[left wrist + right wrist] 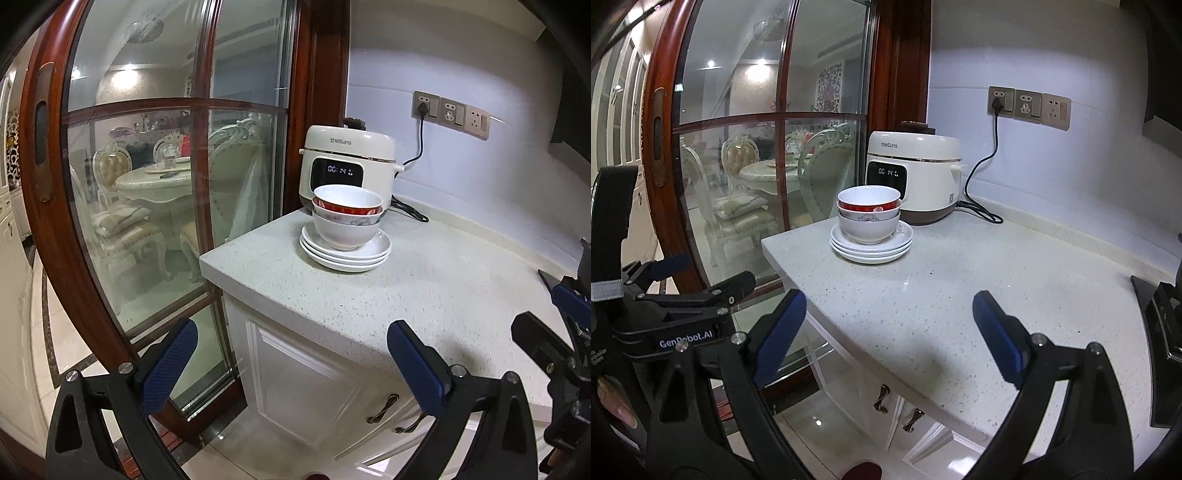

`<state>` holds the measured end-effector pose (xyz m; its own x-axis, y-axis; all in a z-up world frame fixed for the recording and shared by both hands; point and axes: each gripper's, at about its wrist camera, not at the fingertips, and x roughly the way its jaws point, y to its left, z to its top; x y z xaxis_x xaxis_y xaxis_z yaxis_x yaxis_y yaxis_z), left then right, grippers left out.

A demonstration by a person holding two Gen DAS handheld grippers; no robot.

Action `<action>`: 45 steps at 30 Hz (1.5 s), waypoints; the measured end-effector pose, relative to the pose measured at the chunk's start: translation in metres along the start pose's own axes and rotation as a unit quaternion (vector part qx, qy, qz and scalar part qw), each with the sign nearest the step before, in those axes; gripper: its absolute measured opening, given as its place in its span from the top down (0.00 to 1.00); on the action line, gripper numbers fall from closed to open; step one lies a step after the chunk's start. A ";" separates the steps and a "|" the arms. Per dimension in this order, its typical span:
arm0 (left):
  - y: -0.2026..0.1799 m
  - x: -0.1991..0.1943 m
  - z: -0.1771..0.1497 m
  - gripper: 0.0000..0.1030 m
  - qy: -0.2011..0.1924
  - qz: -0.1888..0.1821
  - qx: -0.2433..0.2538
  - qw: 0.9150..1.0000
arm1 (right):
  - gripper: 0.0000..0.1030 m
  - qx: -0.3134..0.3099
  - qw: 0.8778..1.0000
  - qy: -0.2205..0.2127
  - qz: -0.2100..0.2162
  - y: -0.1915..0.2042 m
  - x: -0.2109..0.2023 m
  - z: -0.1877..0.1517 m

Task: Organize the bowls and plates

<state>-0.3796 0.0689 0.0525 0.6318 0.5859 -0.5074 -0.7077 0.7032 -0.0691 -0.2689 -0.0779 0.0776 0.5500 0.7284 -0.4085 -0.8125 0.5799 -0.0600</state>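
Observation:
Three nested bowls [347,218] [868,218] sit on a stack of three white plates [345,254] [871,249] near the counter's far left corner. The top bowl is white inside with a red outside, the lowest is plain white. My left gripper [291,363] is open and empty, well short of the stack, over the counter's front edge. My right gripper [890,332] is open and empty, also held back from the stack. The left gripper also shows at the left of the right wrist view [689,278].
A cream rice cooker [347,162] [914,173] stands right behind the stack, its black cord [979,173] plugged into the wall sockets [1028,105]. A glass door with a red wood frame [48,206] is to the left. White cabinet doors [310,384] are below the speckled counter [960,280]. A black stove edge [1152,306] is at right.

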 end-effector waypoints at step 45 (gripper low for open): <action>-0.007 0.011 0.002 0.00 0.018 -0.018 0.017 1.000 | 0.08 0.014 0.999 0.026 0.012 -0.004 0.011 -0.007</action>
<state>-0.3670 0.0718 0.0489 0.6437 0.5458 -0.5365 -0.6735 0.7368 -0.0585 -0.2609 -0.0745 0.0670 0.5191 0.7232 -0.4555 -0.8192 0.5731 -0.0237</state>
